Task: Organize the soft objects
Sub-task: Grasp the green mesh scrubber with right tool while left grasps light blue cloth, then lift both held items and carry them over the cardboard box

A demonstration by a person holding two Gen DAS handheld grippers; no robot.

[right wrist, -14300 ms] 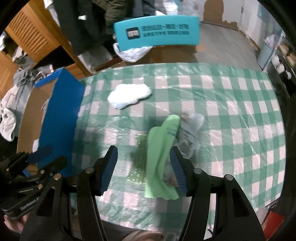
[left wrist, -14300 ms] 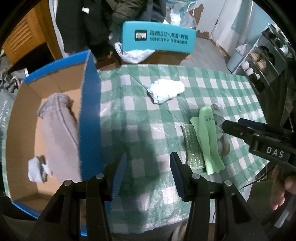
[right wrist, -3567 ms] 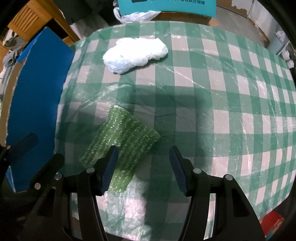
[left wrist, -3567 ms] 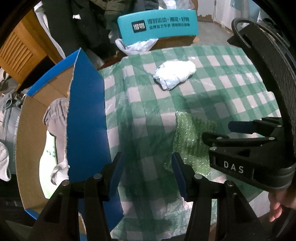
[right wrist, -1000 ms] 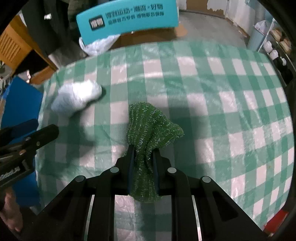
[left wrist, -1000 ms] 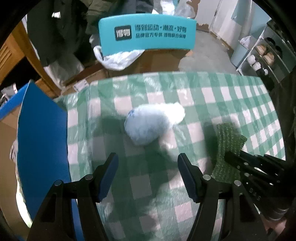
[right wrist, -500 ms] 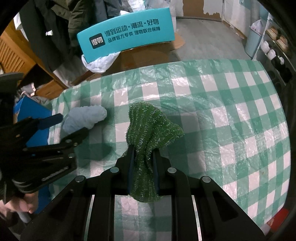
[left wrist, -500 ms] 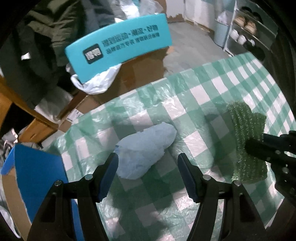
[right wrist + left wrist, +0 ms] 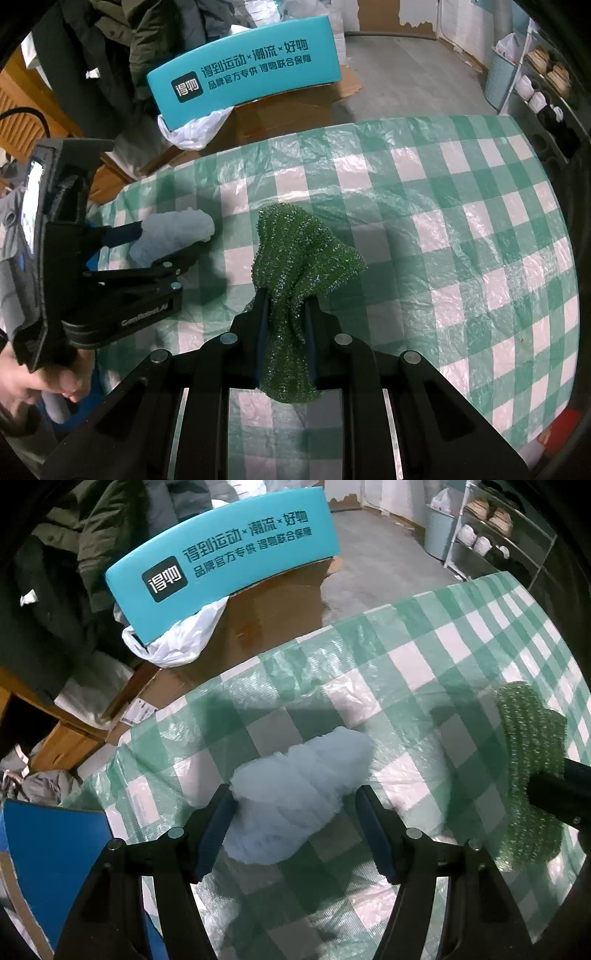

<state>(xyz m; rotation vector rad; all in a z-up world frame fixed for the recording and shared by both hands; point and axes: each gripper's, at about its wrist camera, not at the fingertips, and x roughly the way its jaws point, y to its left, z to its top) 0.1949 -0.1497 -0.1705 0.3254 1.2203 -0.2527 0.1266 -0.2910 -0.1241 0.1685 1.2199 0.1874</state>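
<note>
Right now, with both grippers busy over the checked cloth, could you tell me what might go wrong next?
The left gripper is open around the pale blue bundle; closing low might pinch the loose plastic tablecloth too. The right gripper clamps the green cloth by one bunched end, so it could slip out. The two grippers are close and might collide.

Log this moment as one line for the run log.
left gripper: open, straddling pale blue cloth | right gripper: shut on green cloth
</note>
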